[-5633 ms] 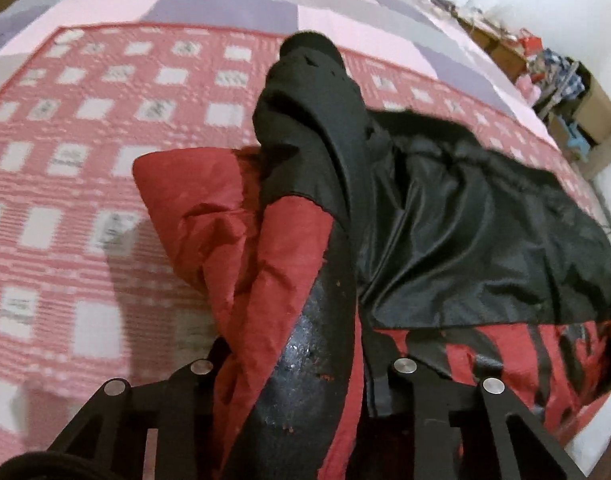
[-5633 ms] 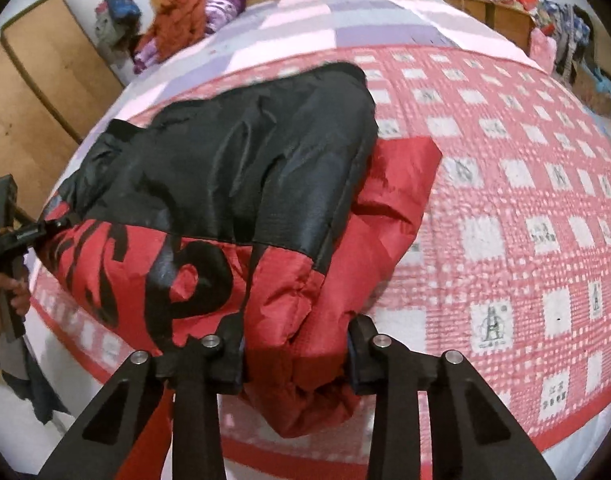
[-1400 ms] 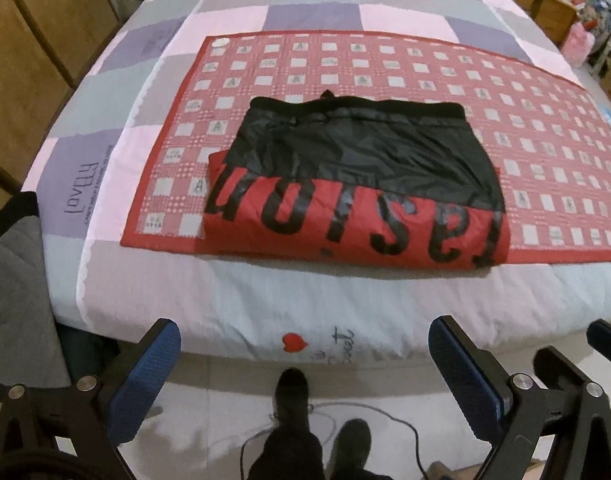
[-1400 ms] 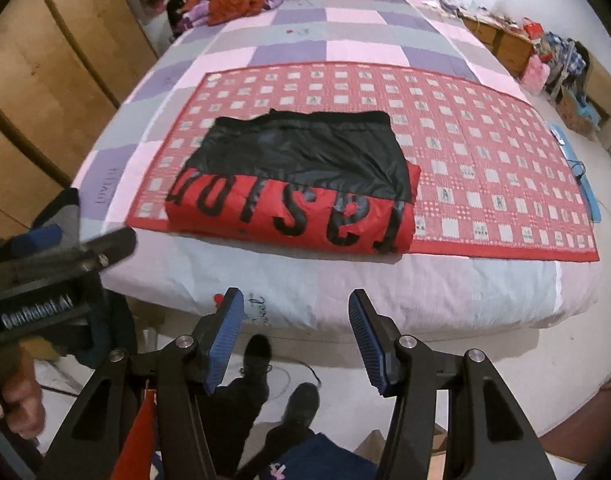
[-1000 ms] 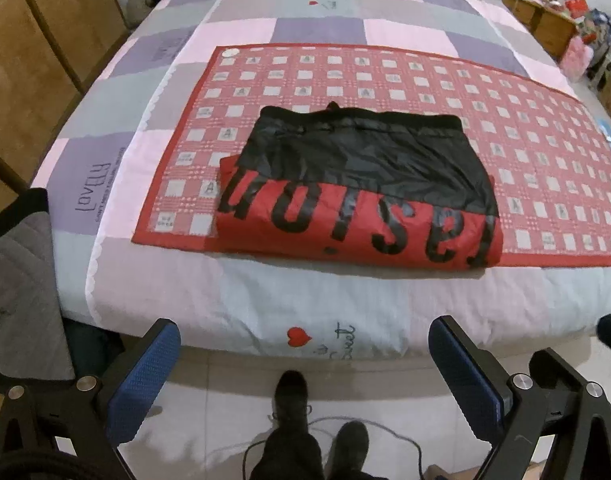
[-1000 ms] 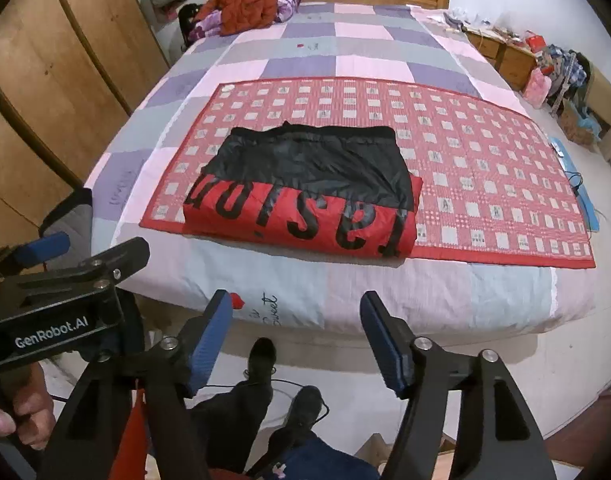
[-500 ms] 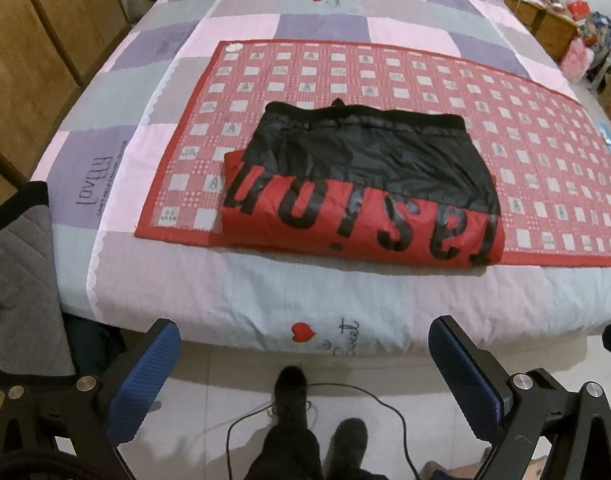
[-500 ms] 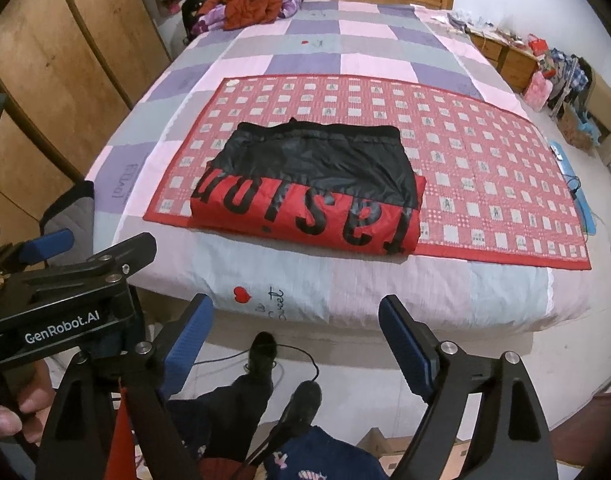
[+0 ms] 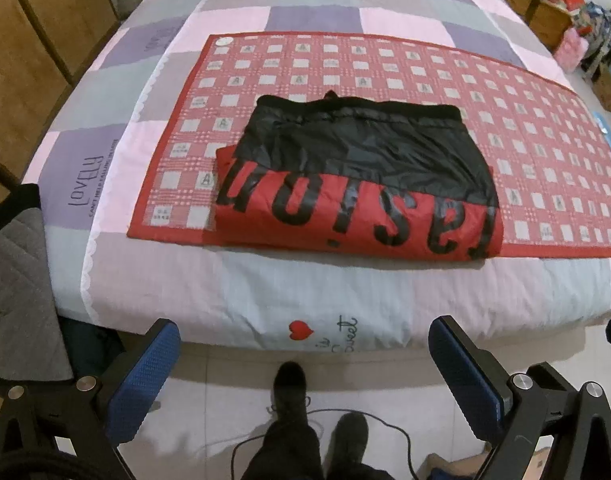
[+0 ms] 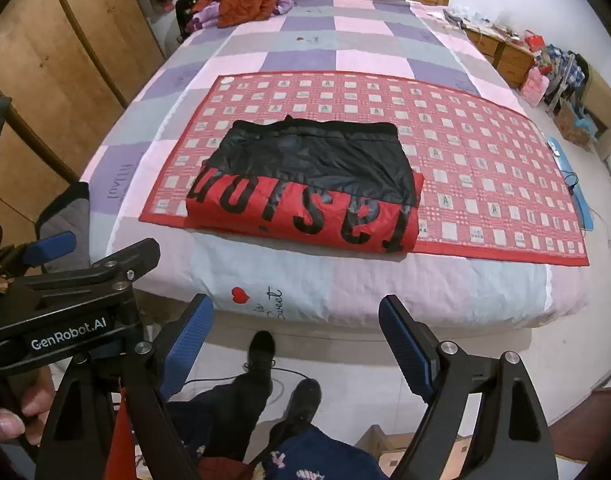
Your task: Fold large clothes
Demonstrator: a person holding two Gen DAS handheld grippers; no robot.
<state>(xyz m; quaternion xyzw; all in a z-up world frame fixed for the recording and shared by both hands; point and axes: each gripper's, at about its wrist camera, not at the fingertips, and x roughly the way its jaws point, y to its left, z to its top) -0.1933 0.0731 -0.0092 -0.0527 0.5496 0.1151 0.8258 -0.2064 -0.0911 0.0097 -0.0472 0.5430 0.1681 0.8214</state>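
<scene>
A wide bed (image 10: 425, 292) under a patchwork quilt of pink, grey and purple squares fills both views, with a red checked mat (image 10: 485, 184) spread across its near half. On the mat, close to its front edge and toward its left end, the jacket (image 10: 305, 192) lies folded into a flat rectangle — black lining on the far half, a red band with large black lettering along the near edge. Wooden wardrobe doors (image 10: 57, 60) stand to the left of the bed, and a heap of orange and purple clothes (image 10: 241, 0) sits up by the headboard. Both tools are held back from the bed, over the tiled floor, clear of the fabric: the left gripper (image 9: 303, 376) spread wide with nothing between its blue pads, the right gripper (image 10: 295, 340) likewise parted and empty, its jaws having just been opening. The person's dark shoes (image 10: 261, 352) show on the floor between the fingers.
</scene>
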